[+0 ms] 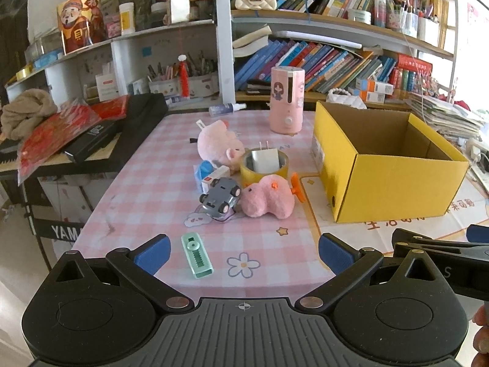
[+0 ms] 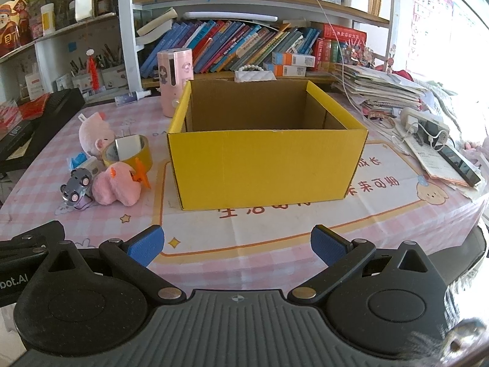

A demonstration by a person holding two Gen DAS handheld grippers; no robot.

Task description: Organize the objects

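Note:
An open yellow cardboard box (image 1: 394, 180) (image 2: 266, 165) stands on the pink checked table; what I see of its inside is empty. Left of it lies a cluster: a pink plush pig (image 1: 218, 145) (image 2: 93, 134), a yellow tape roll (image 1: 264, 162) (image 2: 128, 151) with a white charger in it, a pink plush duck (image 1: 267, 197) (image 2: 117, 188), a grey toy car (image 1: 220, 198) (image 2: 75, 191) and a small white box (image 1: 215, 177). A green utility knife (image 1: 197, 258) lies near my left gripper (image 1: 243, 252), which is open and empty. My right gripper (image 2: 237, 246) is open and empty, before the box.
A pink cylinder appliance (image 1: 287, 99) (image 2: 174, 81) and a spray bottle (image 1: 227, 109) stand at the table's back. Bookshelves (image 1: 336, 58) rise behind. A keyboard and red packets (image 1: 61, 131) lie left. Papers, a power strip and a phone (image 2: 437, 143) lie right of the box.

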